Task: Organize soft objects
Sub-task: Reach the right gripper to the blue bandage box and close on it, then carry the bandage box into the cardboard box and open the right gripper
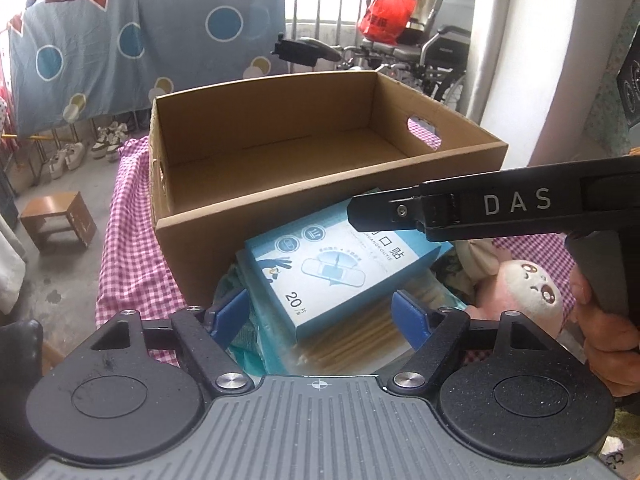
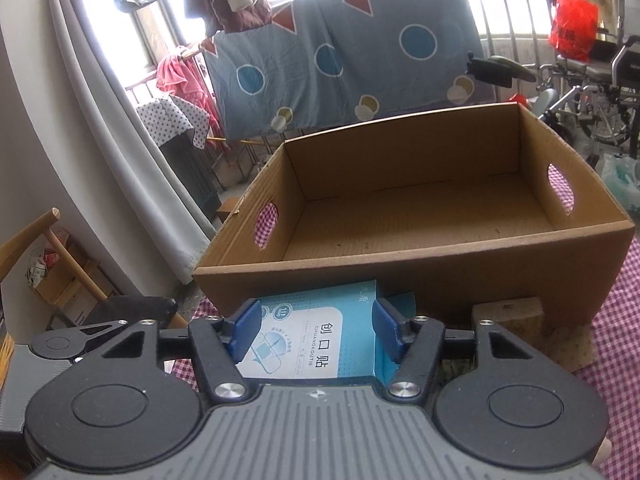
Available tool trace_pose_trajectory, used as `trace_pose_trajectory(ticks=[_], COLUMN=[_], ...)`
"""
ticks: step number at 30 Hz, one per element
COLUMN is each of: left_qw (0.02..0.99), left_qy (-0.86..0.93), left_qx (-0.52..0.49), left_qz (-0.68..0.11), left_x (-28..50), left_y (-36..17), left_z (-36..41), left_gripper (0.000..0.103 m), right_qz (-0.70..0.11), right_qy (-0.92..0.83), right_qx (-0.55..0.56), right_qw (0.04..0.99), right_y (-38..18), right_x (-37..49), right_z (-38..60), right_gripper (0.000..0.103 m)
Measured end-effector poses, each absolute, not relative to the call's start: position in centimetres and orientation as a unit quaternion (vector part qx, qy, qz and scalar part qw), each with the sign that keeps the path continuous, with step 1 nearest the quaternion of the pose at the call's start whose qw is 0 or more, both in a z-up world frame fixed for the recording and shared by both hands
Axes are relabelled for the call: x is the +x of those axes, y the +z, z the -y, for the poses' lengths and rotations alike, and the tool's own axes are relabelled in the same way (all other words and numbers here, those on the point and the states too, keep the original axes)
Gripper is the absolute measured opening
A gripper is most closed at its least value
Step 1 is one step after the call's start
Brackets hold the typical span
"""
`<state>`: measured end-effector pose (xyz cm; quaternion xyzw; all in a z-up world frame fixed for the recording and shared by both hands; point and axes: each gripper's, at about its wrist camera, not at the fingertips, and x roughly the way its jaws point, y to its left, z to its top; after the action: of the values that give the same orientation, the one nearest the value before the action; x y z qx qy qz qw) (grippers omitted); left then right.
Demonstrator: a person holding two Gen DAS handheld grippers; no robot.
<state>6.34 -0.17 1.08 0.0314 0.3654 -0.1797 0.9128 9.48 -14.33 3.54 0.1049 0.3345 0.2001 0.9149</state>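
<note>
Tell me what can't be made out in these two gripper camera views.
- Pink plush toy: left wrist view, body hidden behind the right gripper's black body.
- Bundle of pale wooden sticks: left wrist view, mostly covered by the blue-and-white plaster box.
- Light wooden block: right wrist view, lower part hidden by the gripper linkage.
- Small print on that box: too small.

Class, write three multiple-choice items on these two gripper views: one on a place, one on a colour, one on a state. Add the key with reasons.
1. Where is the blue plaster box?
A. inside the cardboard box
B. in front of the cardboard box
C. on the stool

2. What colours is the checked tablecloth?
A. pink and white
B. green
C. black

3. What does the cardboard box hold?
A. shoes
B. a plush toy
C. nothing visible

Key: B, it lies before the near wall; A, pink-white checks show; C, the bare floor shows.
</note>
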Motion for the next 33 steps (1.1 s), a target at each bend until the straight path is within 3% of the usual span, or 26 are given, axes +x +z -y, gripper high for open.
trace_pose_trajectory(ticks=[16, 33], left_qw=[0.909, 0.942], left_qy=[-0.167, -0.146], left_qx=[0.084, 0.087], left_qz=[-0.372, -0.289], left_x=[7.5, 4.6], left_y=[0.3, 5.5], left_z=[2.4, 2.2], left_gripper=[0.078, 0.078], right_qz=[-0.366, -0.289], right_qy=[0.197, 0.222], right_qx=[0.112, 0.088], right_qw=[0.903, 0.927], right_y=[2.6, 8.6], right_x=[10.8, 8.0], right_z=[14.8, 14.6], right_gripper=[0.053, 0.052])
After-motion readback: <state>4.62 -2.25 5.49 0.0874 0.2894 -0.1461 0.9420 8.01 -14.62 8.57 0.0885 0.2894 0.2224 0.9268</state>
